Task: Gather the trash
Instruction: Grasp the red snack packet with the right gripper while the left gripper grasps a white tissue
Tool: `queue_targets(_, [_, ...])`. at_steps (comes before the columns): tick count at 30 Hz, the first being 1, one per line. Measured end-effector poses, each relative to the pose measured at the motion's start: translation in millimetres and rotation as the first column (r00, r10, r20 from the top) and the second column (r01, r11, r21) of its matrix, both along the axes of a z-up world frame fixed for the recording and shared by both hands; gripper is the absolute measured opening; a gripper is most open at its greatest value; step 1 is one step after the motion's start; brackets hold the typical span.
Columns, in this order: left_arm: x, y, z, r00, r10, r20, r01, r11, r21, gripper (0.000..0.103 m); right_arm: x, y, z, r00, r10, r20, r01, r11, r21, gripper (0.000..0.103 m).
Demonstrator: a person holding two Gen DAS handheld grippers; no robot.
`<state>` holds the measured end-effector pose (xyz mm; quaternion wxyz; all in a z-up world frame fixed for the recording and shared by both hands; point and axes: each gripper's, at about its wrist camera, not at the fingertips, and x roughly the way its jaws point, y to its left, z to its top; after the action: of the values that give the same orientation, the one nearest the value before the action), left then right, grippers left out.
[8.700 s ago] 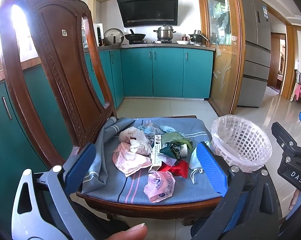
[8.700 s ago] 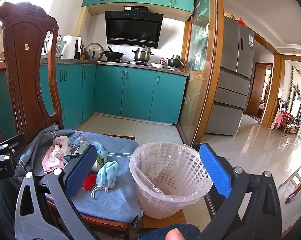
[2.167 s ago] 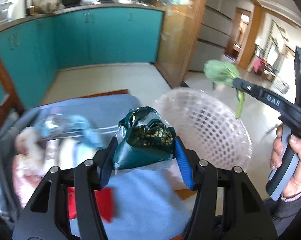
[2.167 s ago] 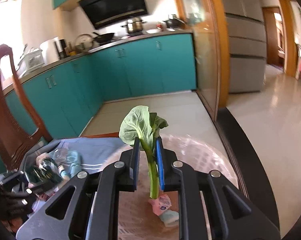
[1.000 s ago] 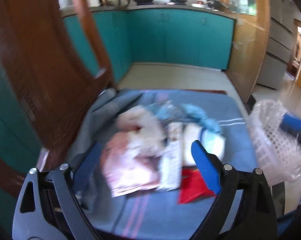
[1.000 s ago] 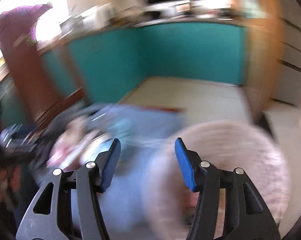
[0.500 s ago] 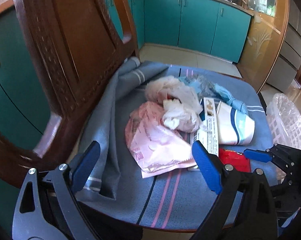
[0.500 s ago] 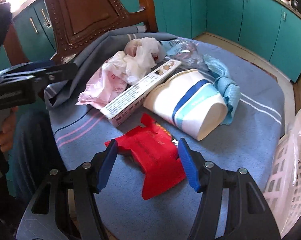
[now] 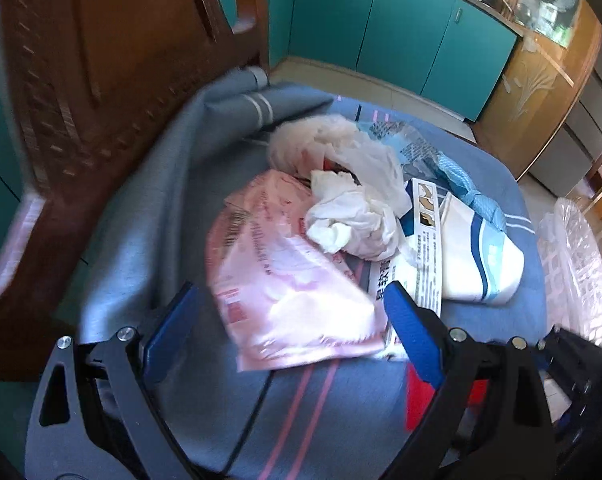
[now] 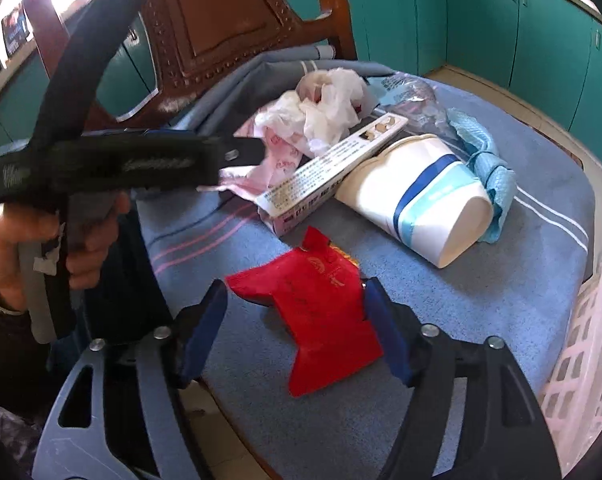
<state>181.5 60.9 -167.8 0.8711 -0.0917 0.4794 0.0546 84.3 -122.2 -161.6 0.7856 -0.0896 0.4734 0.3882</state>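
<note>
Trash lies on a blue cloth over a chair seat. My left gripper is open, its fingers on either side of a pink plastic bag. Behind it lie crumpled white tissue, a long printed box and a white paper cup on its side. My right gripper is open around a red packet, its fingers close to the packet's sides. The box, cup and a blue rag lie beyond it. The left gripper's body shows in the right wrist view.
A white lattice trash basket lined with clear plastic stands right of the seat; its edge also shows in the right wrist view. The carved wooden chair back rises on the left. Teal kitchen cabinets stand behind.
Both grippers have moved closer to the seat. The left now straddles the pink bag. The right has closed in around the red packet.
</note>
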Motion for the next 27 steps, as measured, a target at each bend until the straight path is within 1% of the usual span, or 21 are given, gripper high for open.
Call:
queue_targets(2, [8,1,-9,1.0,0.008,-0.025,-0.009,1.0,-0.029,0.093,1,1,-2,1.0,-0.007,0.01,0.007,1.0,-0.013,0.071])
queue_targets(4, [12,0,-15,0.999,0.009,-0.034,-0.01,0.999,-0.031,0.092,3,1,-3,1.0,-0.015,0.019,0.016,1.0,-0.015,0.071])
queue_targets(5, [13,-1,-17,0.999,0.008,-0.038,-0.008,1.0,-0.016,0.088,3,0,-3,1.0,-0.019,0.024,0.019,1.0,-0.016,0.071])
queue_targets(7, [11,-4,-19,0.999,-0.006,-0.041,0.006,1.0,-0.01,0.081,4,1,-3,0.999,-0.027,0.037,0.028,0.999,-0.022,0.071])
queue_targets(9, [10,-6,-20,0.999,-0.023,-0.036,0.023,1.0,-0.009,0.071,5,0,-3,0.999,-0.032,0.043,0.033,0.999,-0.022,0.071])
queue_targets(10, [9,-7,-20,0.999,-0.03,-0.035,0.03,1.0,-0.004,0.064,6,0,-3,0.999,-0.035,0.041,0.036,0.999,-0.021,0.071])
queue_targets(11, [7,-8,-19,0.999,-0.037,-0.032,0.037,0.999,-0.003,0.059,7,1,-3,0.998,-0.037,0.041,0.038,0.999,-0.021,0.071])
queue_targets(13, [4,-9,-19,0.999,-0.046,-0.027,0.045,0.999,-0.006,0.053,8,1,-3,0.998,-0.038,0.043,0.04,0.999,-0.023,0.071])
queue_targets(14, [2,-9,-18,0.998,-0.052,-0.027,0.052,0.999,-0.008,0.046,8,2,-3,0.998,-0.039,0.042,0.04,0.999,-0.023,0.071])
queue_targets(15, [0,-8,-17,0.998,-0.056,-0.026,0.056,0.998,-0.011,0.045,8,2,-3,0.998,-0.039,0.041,0.04,0.999,-0.022,0.071])
queue_targets(17, [-6,-7,-15,0.997,-0.068,-0.018,0.068,0.998,-0.015,0.038,7,-3,0,0.998,-0.044,0.039,0.045,0.999,-0.015,0.071])
queue_targets(22, [-22,-6,-8,0.995,-0.103,-0.013,0.103,0.995,-0.014,0.032,5,-16,11,0.997,-0.061,0.039,0.061,0.998,0.007,0.071])
queue_targets(27, [-40,-7,3,0.985,-0.17,-0.025,0.169,0.985,-0.01,0.032,5,-27,16,0.996,-0.081,0.045,0.081,0.997,0.013,0.074])
